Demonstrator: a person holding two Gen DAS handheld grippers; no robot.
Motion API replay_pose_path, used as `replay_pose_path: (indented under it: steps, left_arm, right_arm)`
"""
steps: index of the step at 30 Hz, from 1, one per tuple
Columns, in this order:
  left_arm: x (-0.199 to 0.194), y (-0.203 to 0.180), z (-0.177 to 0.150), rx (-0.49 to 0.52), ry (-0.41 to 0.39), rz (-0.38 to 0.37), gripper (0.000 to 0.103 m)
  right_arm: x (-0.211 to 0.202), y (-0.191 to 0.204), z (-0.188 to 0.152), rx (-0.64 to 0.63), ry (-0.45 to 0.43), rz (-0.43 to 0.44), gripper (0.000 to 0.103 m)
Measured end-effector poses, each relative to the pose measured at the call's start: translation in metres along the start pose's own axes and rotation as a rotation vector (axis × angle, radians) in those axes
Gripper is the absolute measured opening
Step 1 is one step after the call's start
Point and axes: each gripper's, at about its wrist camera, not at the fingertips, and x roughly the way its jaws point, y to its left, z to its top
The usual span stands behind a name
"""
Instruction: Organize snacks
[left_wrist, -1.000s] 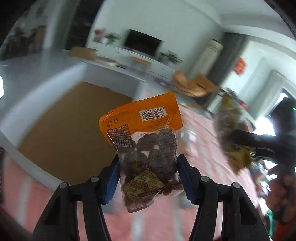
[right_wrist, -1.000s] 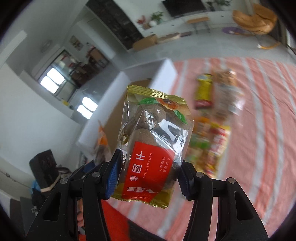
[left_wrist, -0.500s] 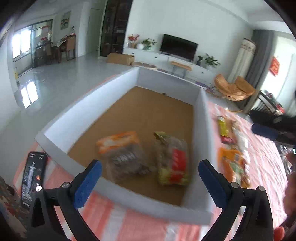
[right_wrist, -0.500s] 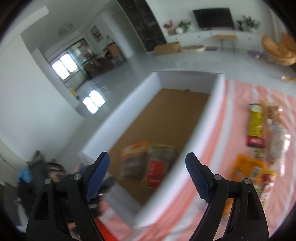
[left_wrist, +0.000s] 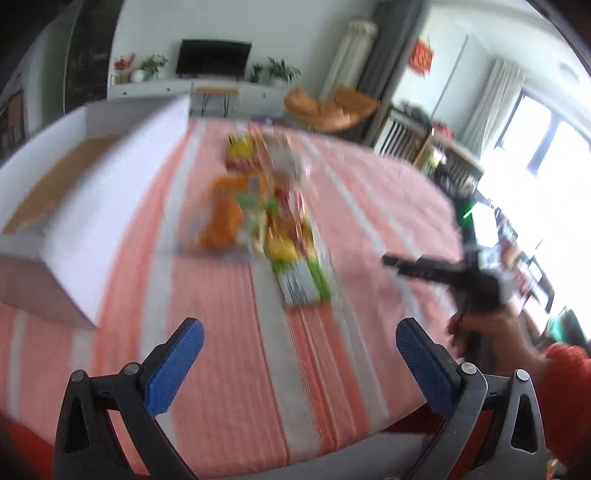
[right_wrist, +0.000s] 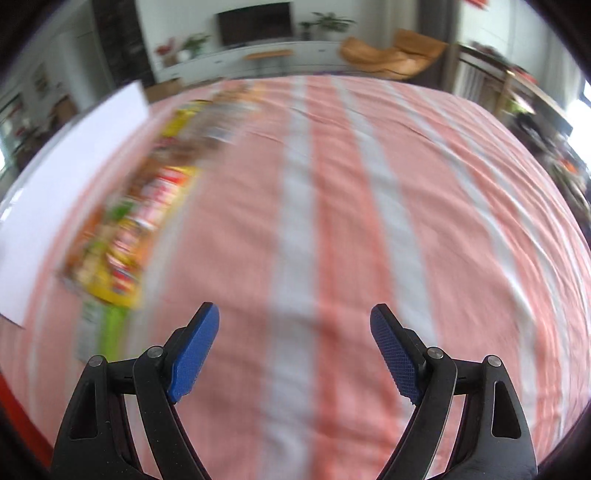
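The snack packets (left_wrist: 266, 218) lie in a blurred row on the striped cloth (left_wrist: 229, 332), ahead of the left gripper (left_wrist: 299, 350) and ahead-left of the right gripper (right_wrist: 295, 339). Both grippers are spread wide, holding nothing. The white box (left_wrist: 74, 206) sits to the left.

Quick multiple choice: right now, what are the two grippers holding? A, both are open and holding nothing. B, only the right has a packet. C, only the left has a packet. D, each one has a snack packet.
A: the left gripper and right gripper both stand wide open, with only the striped cloth between their blue pads, while the snack packets lie on it.
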Motion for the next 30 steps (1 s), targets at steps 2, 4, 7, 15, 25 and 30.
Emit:
replay_pose_path:
  steps: [2,4,7,15,25,30]
  left_arm:
    - [0.025,-0.002,-0.011,0.023,0.041,0.055,0.103]
    - [0.038,0.001,-0.019,0.035,0.067,0.093,0.103]
    - [0.047,0.009,-0.025,0.045,0.073,0.156,0.103]
    - [0.059,0.023,-0.033,0.063,0.071,0.239,0.103]
    - [0.059,0.020,-0.038,0.094,0.056,0.272,0.103]
    - [0.060,0.020,-0.038,0.097,0.046,0.274,0.103]
  right_arm:
    - [0.001,-0.013,-0.011,0.019,-0.015,-0.017,0.086]
    - [-0.001,-0.017,-0.017,0.003,-0.062,-0.034,0.086]
    - [0.003,-0.010,-0.016,-0.026,-0.073,-0.045,0.088]
    - [-0.002,-0.012,-0.022,-0.021,-0.079,-0.056,0.089]
    - [-0.003,-0.020,-0.022,0.025,-0.082,-0.088,0.089]
    - [-0.003,-0.020,-0.022,0.025,-0.082,-0.088,0.089]
